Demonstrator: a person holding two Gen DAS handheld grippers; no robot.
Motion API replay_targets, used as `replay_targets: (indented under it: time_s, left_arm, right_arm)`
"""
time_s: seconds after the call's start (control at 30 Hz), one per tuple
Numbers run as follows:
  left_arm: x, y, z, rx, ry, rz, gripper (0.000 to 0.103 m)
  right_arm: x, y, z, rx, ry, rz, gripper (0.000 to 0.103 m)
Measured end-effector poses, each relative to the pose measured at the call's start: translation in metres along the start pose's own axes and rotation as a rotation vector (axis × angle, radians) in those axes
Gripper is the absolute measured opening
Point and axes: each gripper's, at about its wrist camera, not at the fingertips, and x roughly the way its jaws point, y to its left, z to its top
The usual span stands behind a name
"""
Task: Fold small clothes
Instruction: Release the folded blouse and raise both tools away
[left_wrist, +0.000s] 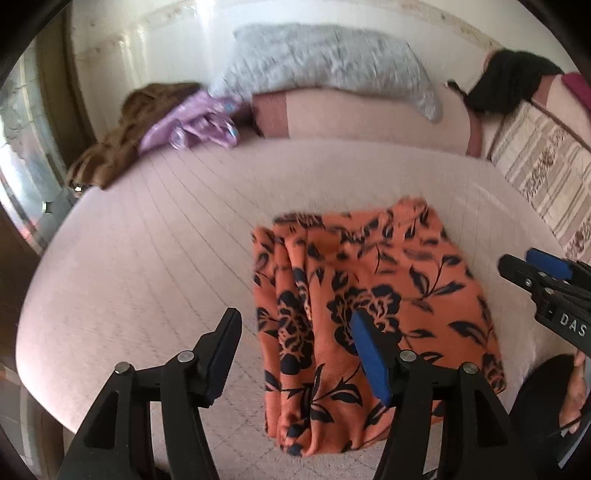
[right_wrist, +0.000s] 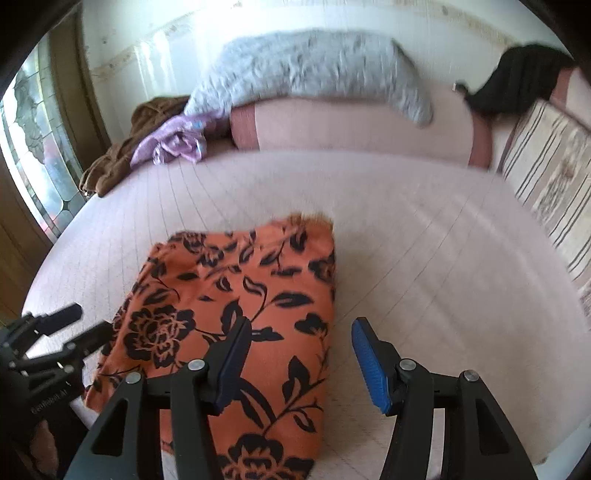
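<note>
Though unheld, garment (left_wrist: 369, 295) beneath gripper (left_wrist: 295, 354)

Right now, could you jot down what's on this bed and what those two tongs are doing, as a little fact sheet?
surface: pale pink quilted bed cover
main item: orange floral garment, folded, lying flat on the cover
left tongs: open, nothing between them, above the garment's left edge
right tongs: open, empty, above the garment's right edge
far left pile: brown garment with lilac garment beside it
back of bed: grey fluffy cushion, black cloth
right side: striped patterned cover
</note>
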Motion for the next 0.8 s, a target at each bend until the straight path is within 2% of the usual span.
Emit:
replay_targets:
  time_s: [0.17, 0.23, 0.37, 0.47, 0.6, 0.7, 0.8]
  left_arm:
    - [-0.037, -0.007, 0.009, 0.012, -0.101, 0.087, 0.069]
    - [-0.051, -0.016, 0.011, 0.032, -0.147, 0.110, 0.074]
    - [-0.083, -0.032, 0.015, 0.078, -0.226, 0.135, 0.076]
    - [-0.101, -0.045, 0.019, 0.107, -0.276, 0.150, 0.086]
    - [-0.125, -0.052, 0.023, 0.096, -0.357, 0.158, 0.089]
    - [-0.135, -0.054, 0.025, 0.078, -0.383, 0.181, 0.101]
    - [-0.143, -0.053, 0.024, 0.056, -0.432, 0.208, 0.102]
  right_arm:
    - [-0.044, 0.006, 0.007, -0.029, -0.084, -0.048, 0.060]
    - [-0.064, 0.007, 0.006, -0.042, -0.114, -0.072, 0.061]
    - [-0.091, 0.011, 0.007, -0.059, -0.159, -0.085, 0.063]
    - [-0.110, 0.015, 0.007, -0.064, -0.199, -0.107, 0.065]
    - [-0.131, 0.016, 0.007, -0.082, -0.237, -0.154, 0.065]
    - [-0.145, 0.011, 0.007, -0.066, -0.258, -0.170, 0.066]
    - [-0.154, 0.006, 0.006, -0.048, -0.270, -0.197, 0.066]
